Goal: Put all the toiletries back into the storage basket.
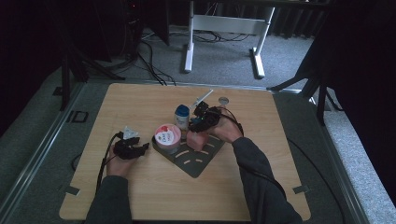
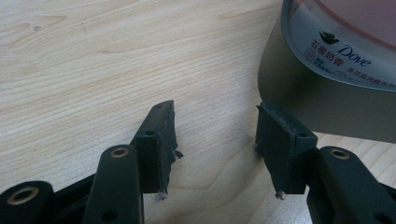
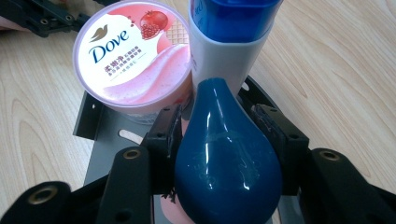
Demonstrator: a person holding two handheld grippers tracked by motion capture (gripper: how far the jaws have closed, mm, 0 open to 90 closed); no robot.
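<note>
A dark slotted metal tray [image 1: 194,163] lies in the middle of the wooden table [image 1: 140,196]. On it stand a Dove tub [image 1: 168,136] with a pink lid [image 3: 133,56], a white bottle with a blue cap [image 1: 182,116] [image 3: 229,32], and a pink container [image 1: 198,141] with a glossy blue drop-shaped top [image 3: 224,163]. My right gripper [image 1: 200,123] [image 3: 219,126] is shut on that blue top, one pad pressed on each side. My left gripper [image 1: 144,148] [image 2: 215,121] rests low over the table just left of the tub [image 2: 327,70]. It is open, with bare wood between its jaws.
A small round object [image 1: 223,99] lies on the table behind the tray. The table's edges are all in the high view. Beyond the far edge are grey carpet, cables and the white legs of a desk [image 1: 189,51].
</note>
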